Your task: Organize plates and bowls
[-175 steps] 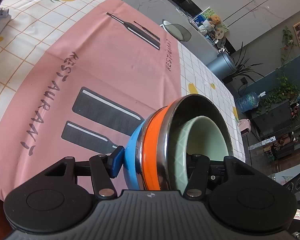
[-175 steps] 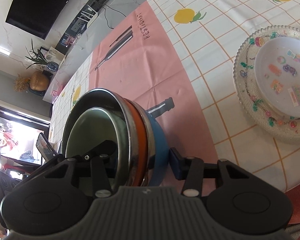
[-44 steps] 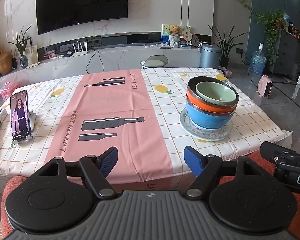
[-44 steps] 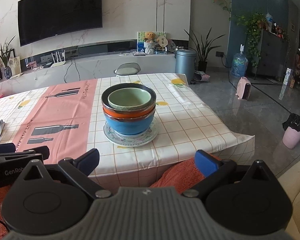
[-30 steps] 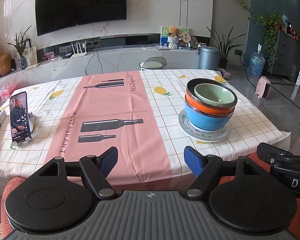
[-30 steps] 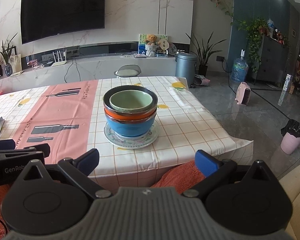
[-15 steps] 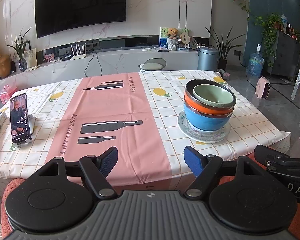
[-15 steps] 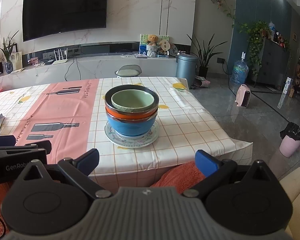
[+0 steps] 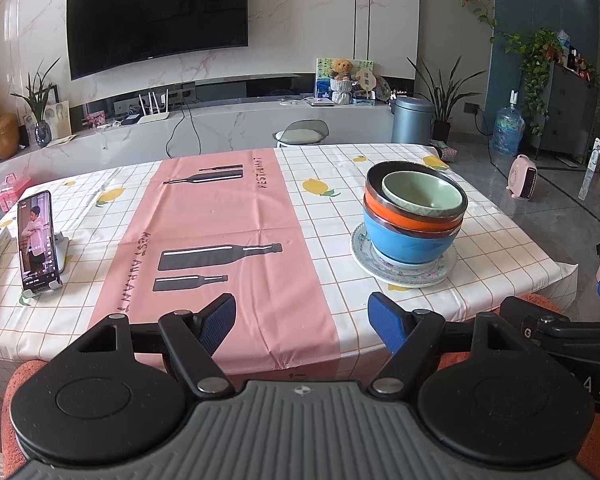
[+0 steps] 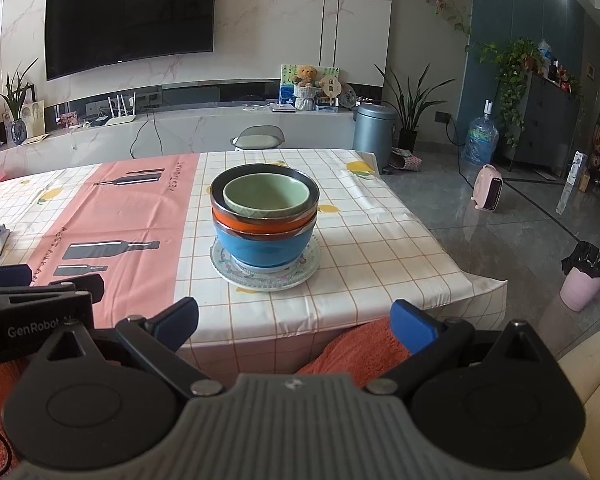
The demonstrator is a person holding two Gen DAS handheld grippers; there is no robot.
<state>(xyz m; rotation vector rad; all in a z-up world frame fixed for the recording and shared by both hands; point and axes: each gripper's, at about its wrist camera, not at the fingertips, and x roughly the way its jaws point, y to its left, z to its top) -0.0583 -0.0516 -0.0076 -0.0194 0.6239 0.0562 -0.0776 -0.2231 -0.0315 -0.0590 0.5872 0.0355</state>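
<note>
Ahead of the left gripper [image 9: 302,322] and off toward its right finger, standing well clear of both blue pads: a nested stack resting on the checked tablecloth [image 9: 332,168], with a patterned plate [image 9: 404,270] at the bottom, a blue bowl [image 9: 408,244] on it, an orange bowl [image 9: 404,220] with a metal rim inside that, and a pale green bowl [image 9: 422,196] nested on top. Sitting almost straight ahead of the right gripper [image 10: 294,318] too, between the lines of its two fingers but well beyond their tips, near the table's front edge. Gaping wide on both grippers, holding nothing, hovering off the near edge above orange fabric. Looking finished as a stack, judging by the nesting. Likely handling as heavy, rigid and breakable, with glazed and metal surfaces probably slipping under the pads; top bowl sitting slightly off-centre and tilted, so apt to rattle or shift if jolted. Best taking hold, if moving it at all, across the lower bowls' rims from two opposite sides, one gripper each, keeping everything level, rather than pinching the thin plate edge alone.
</note>
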